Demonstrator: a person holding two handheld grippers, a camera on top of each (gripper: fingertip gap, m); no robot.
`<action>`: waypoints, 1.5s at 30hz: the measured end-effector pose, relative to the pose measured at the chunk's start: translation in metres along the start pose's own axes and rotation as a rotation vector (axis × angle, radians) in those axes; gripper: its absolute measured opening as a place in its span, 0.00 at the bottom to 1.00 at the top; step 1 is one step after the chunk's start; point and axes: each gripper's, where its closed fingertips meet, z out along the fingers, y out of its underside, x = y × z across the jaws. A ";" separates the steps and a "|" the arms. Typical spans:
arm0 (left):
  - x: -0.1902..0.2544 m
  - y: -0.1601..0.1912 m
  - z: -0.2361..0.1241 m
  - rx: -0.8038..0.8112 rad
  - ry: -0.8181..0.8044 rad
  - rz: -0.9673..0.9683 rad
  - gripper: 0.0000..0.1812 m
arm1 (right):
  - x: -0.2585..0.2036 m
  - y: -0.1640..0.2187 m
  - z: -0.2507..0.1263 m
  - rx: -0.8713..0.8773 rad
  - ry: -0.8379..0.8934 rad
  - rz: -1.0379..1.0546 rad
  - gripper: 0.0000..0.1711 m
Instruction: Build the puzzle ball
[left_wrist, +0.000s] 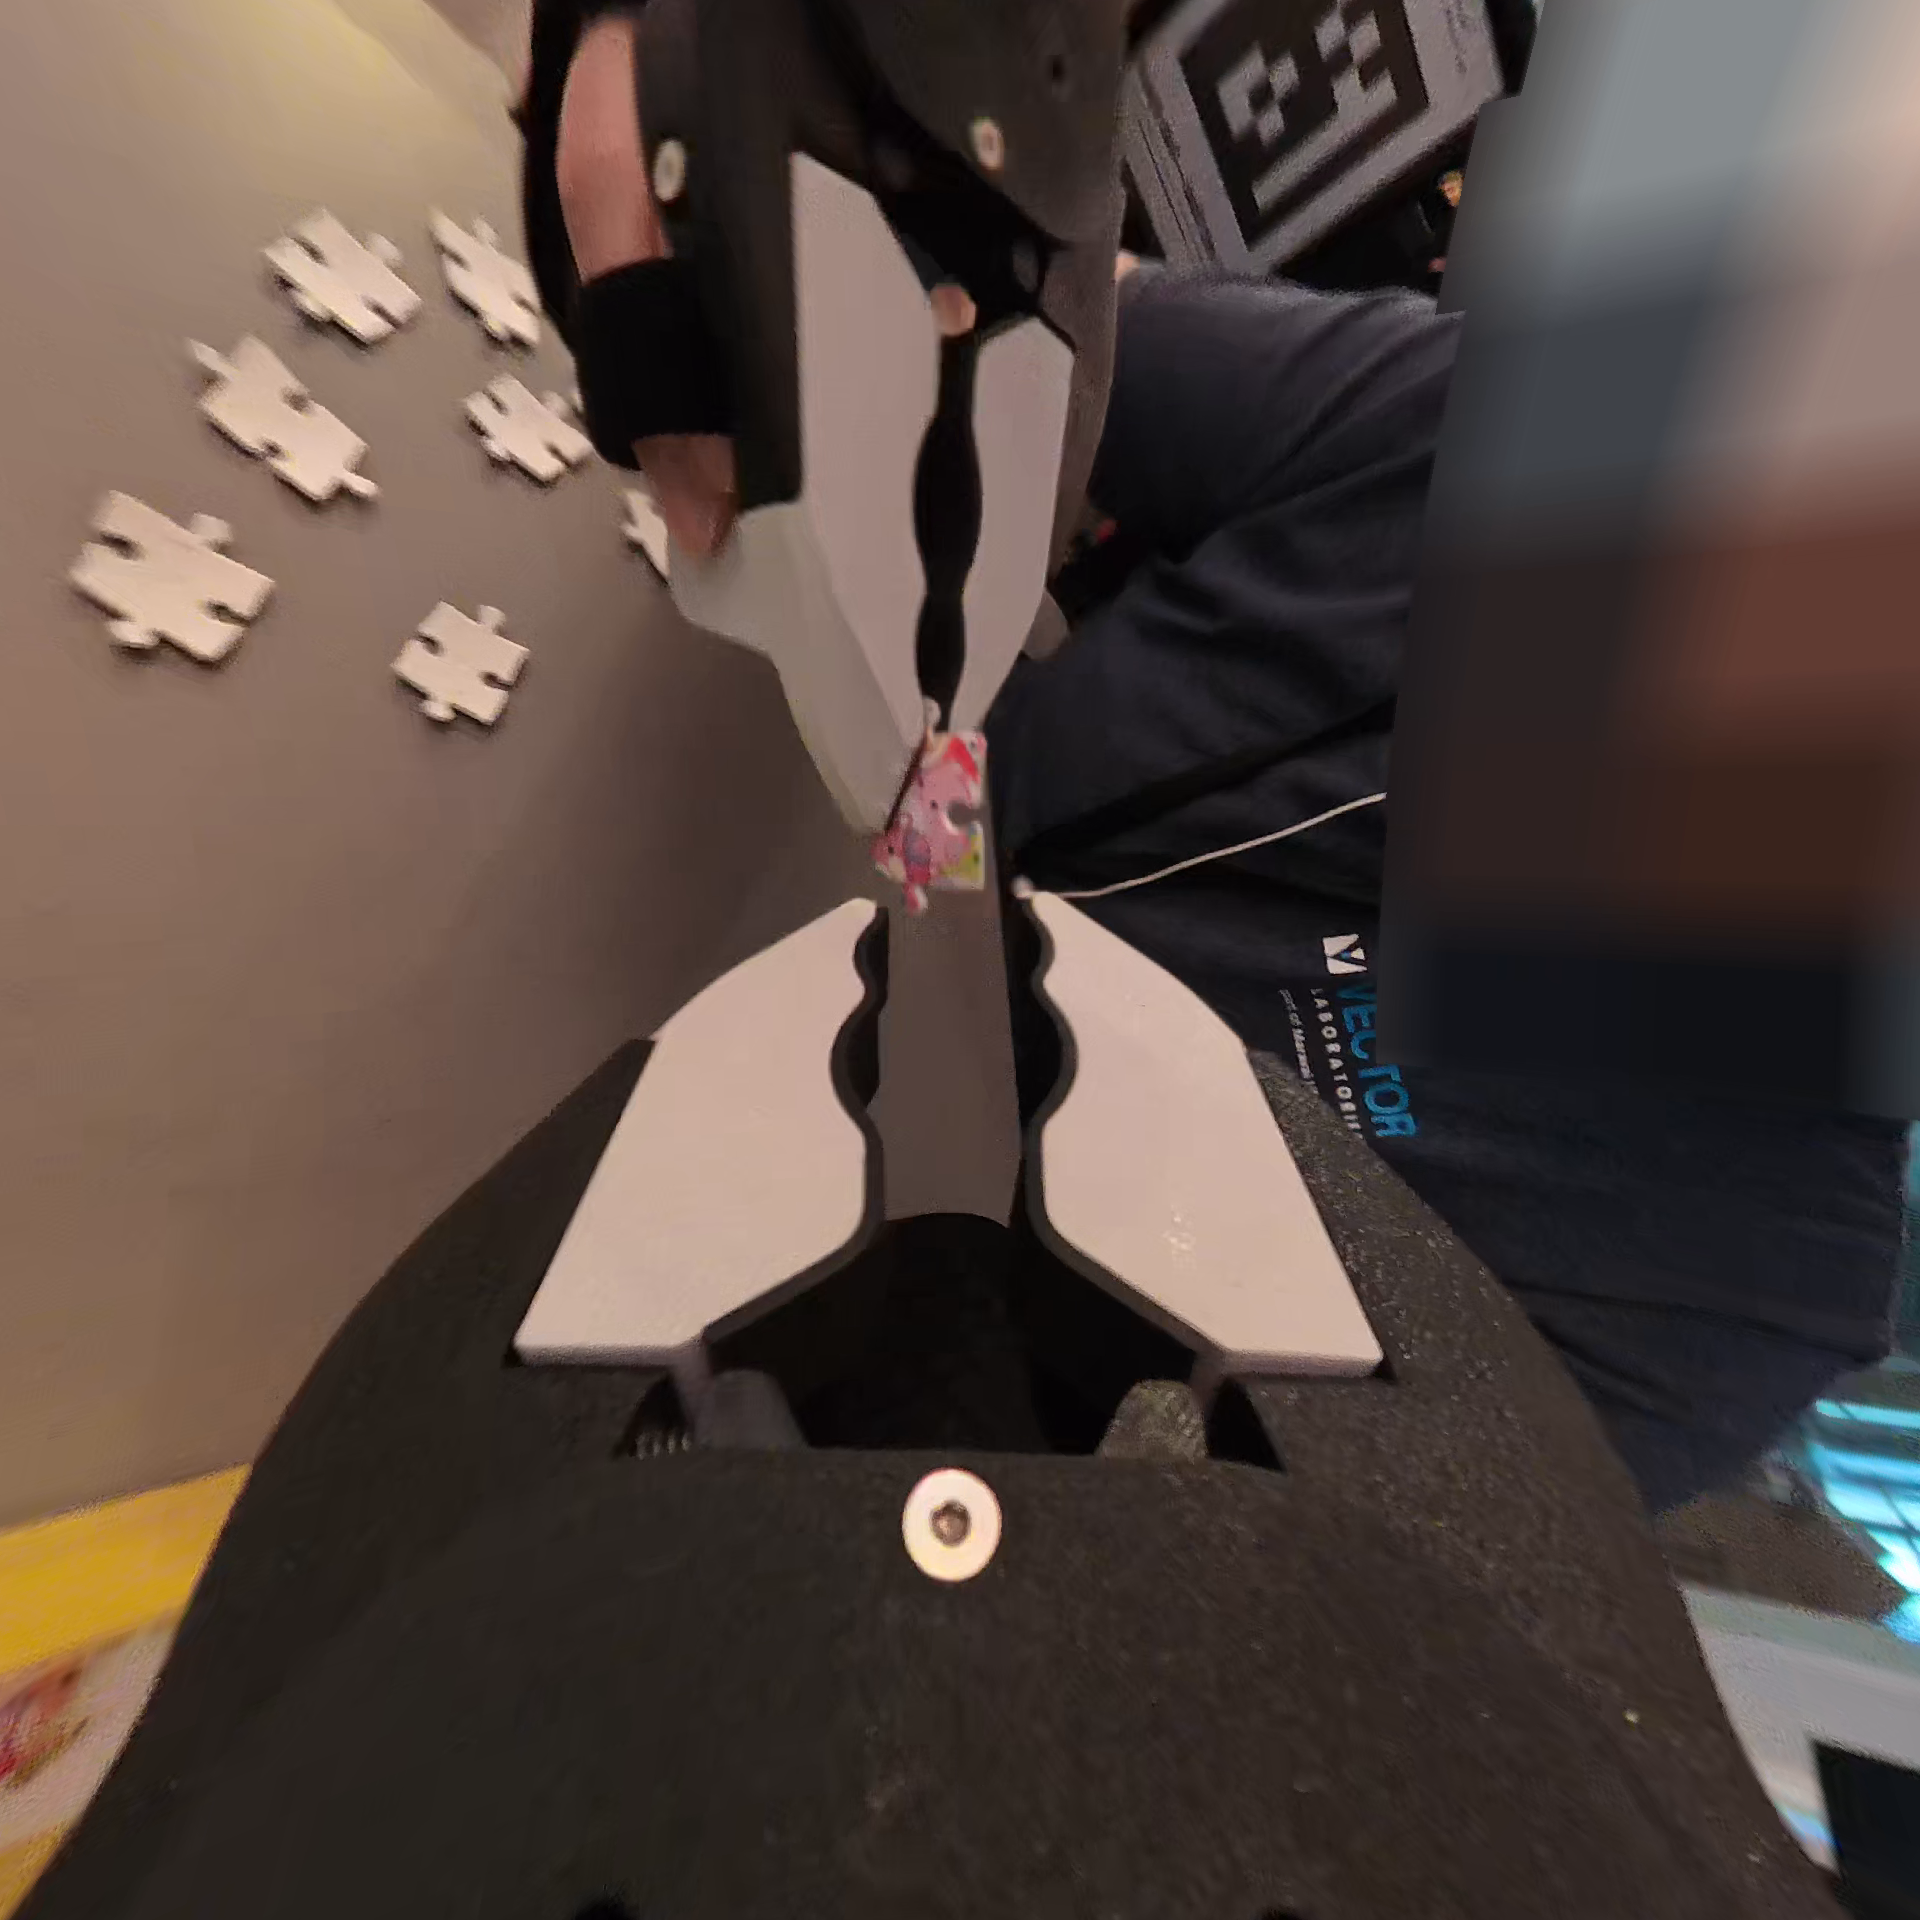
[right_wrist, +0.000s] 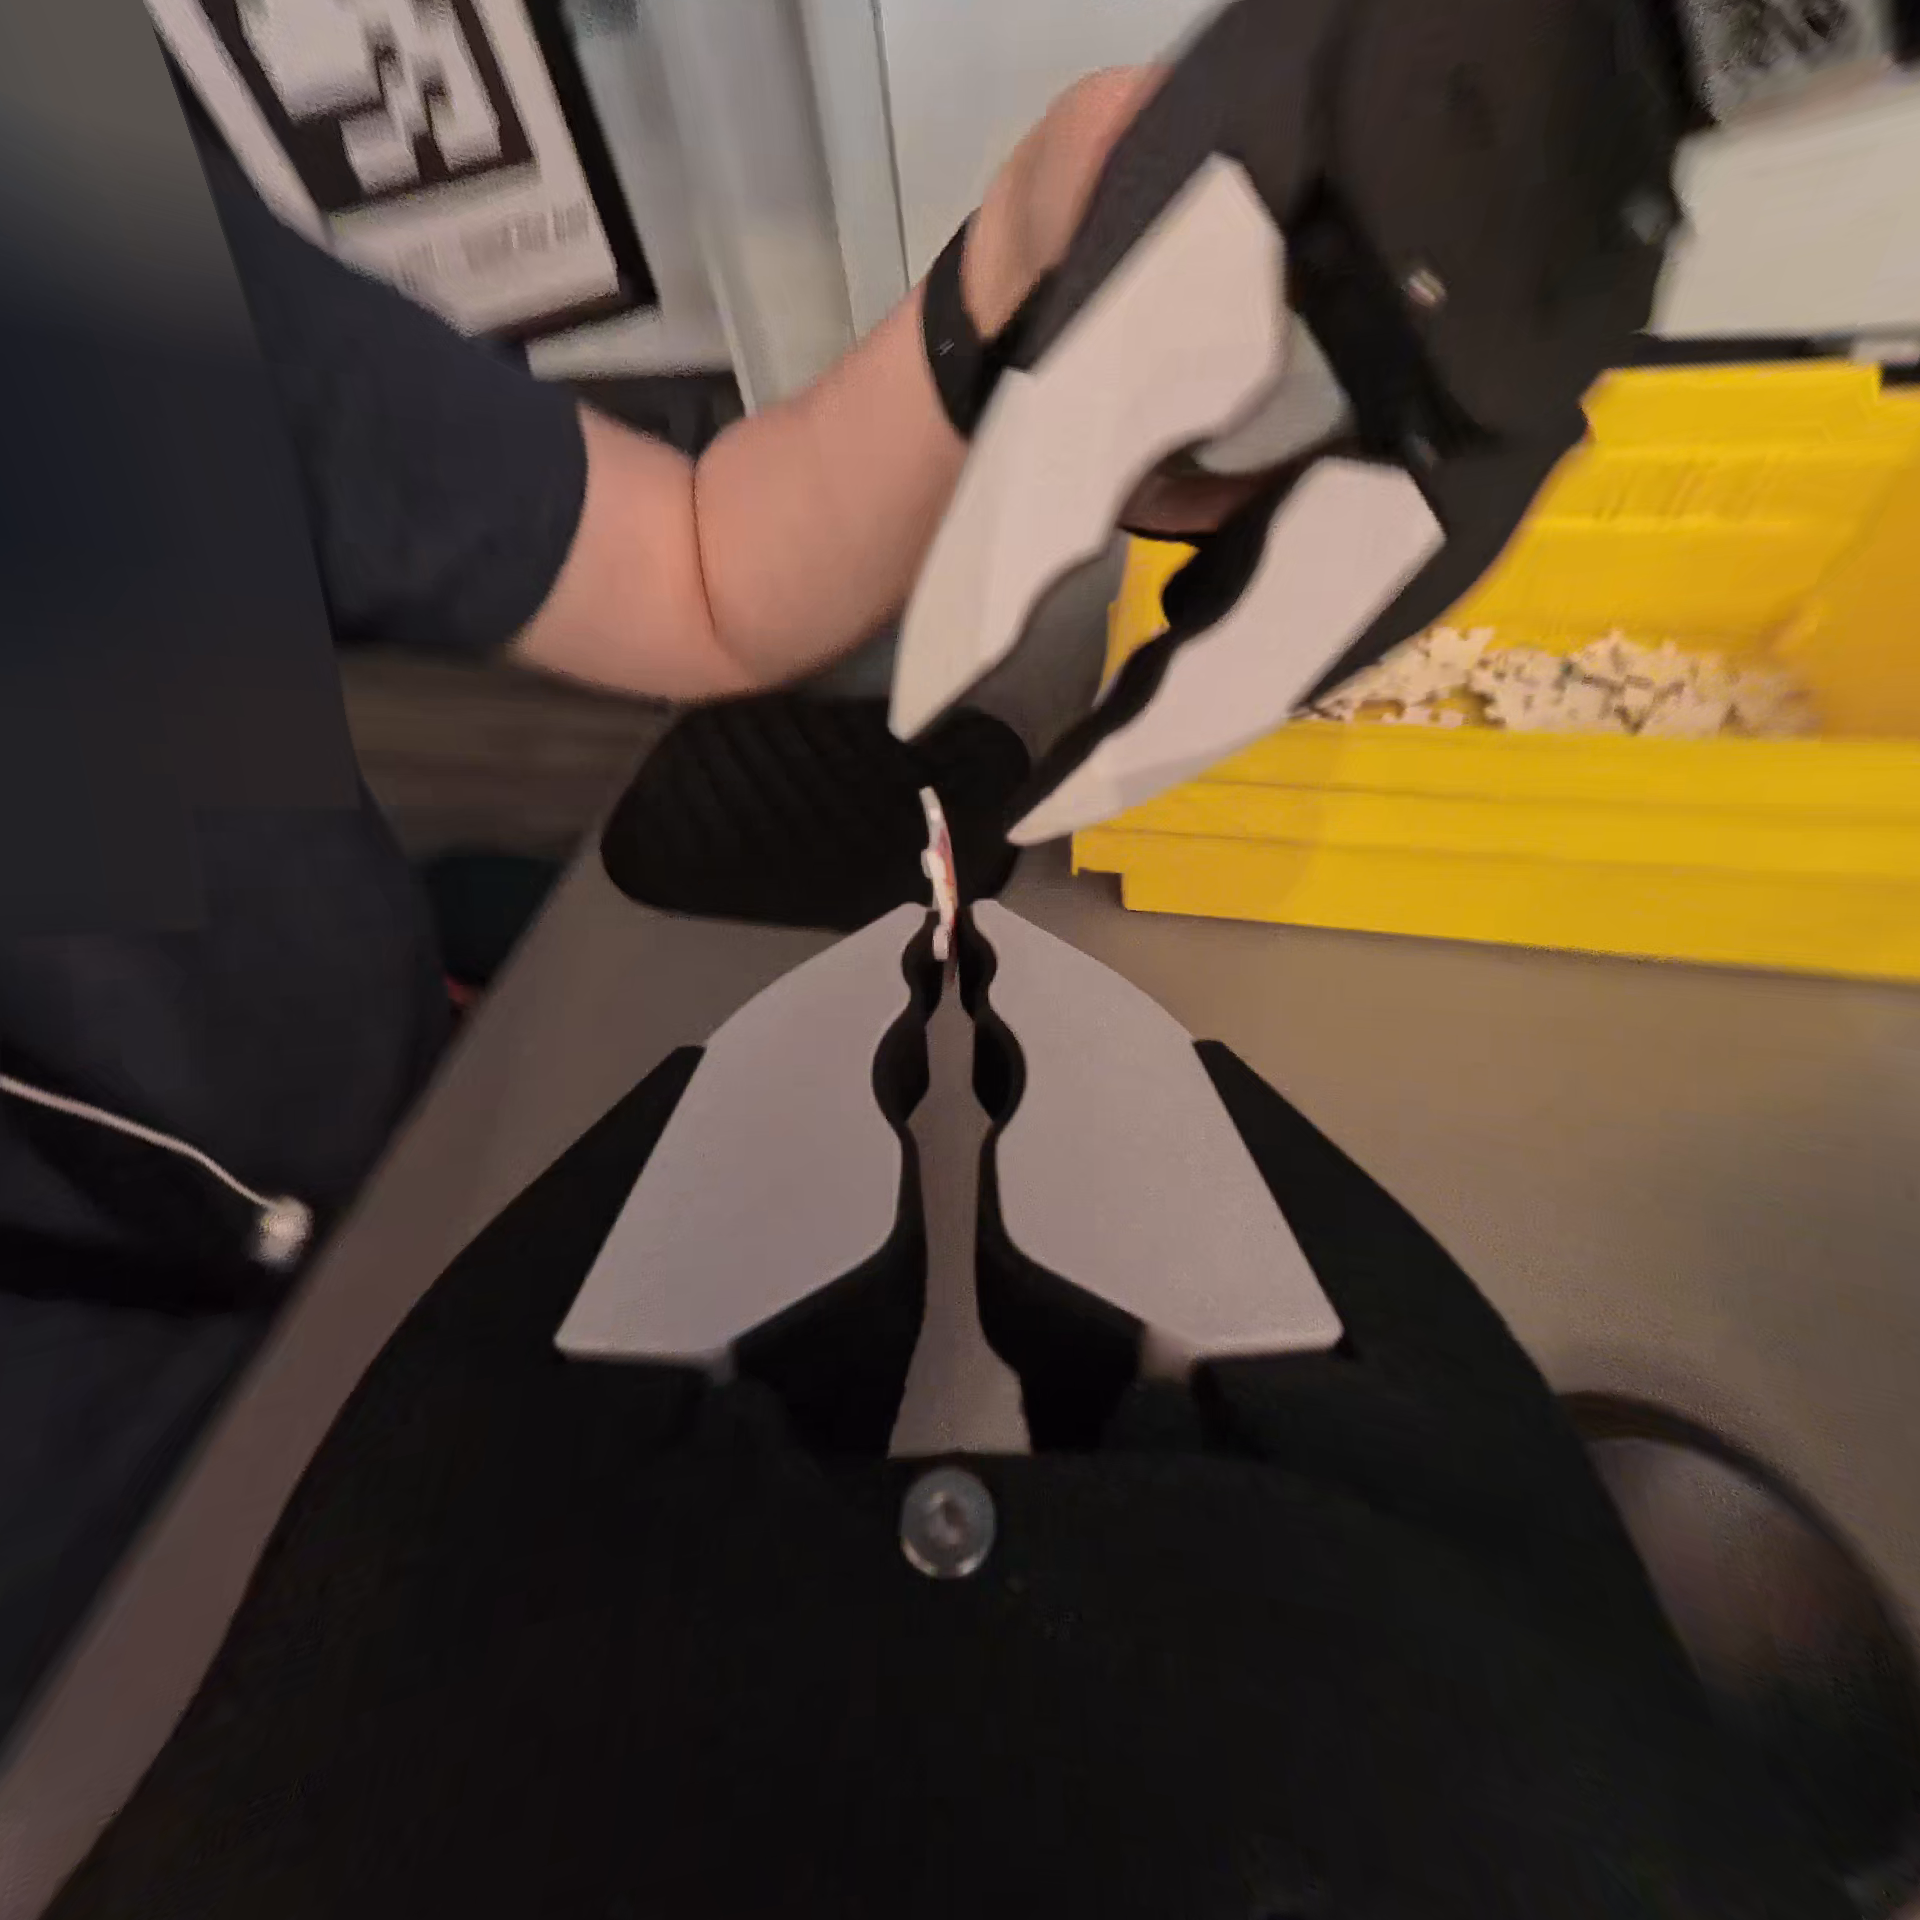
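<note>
Your left gripper (left_wrist: 948, 914) is standing narrowly parted, its pale wavy-edged fingers (left_wrist: 748, 1122) gripping nothing. Just beyond its tips, your right gripper (left_wrist: 940, 727) is pinching one flat puzzle piece (left_wrist: 932, 821) by an edge, printed pink side showing, knobs and notches around it, long axis hanging toward your left gripper's gap. Farther off, pale pieces (left_wrist: 312, 416) are lying spread on the smooth grey table (left_wrist: 312, 935).

In the right wrist view, the yellow plastic bin (right_wrist: 1558, 831) is holding a heap of pieces.

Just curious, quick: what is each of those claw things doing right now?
Left gripper: open, holding nothing.
Right gripper: shut on a pink puzzle piece, held above the table.
</note>
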 end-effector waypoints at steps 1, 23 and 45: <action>-0.003 -0.002 -0.008 0.028 -0.039 0.009 0.13 | 0.005 -0.002 -0.004 0.036 -0.017 0.098 0.02; -0.047 -0.020 -0.053 0.205 -0.409 -0.060 0.01 | 0.041 0.002 -0.031 0.154 0.010 0.440 0.13; -0.123 0.105 -0.110 -0.065 -0.636 -0.623 0.01 | 0.066 0.034 -0.068 0.006 0.204 0.334 0.13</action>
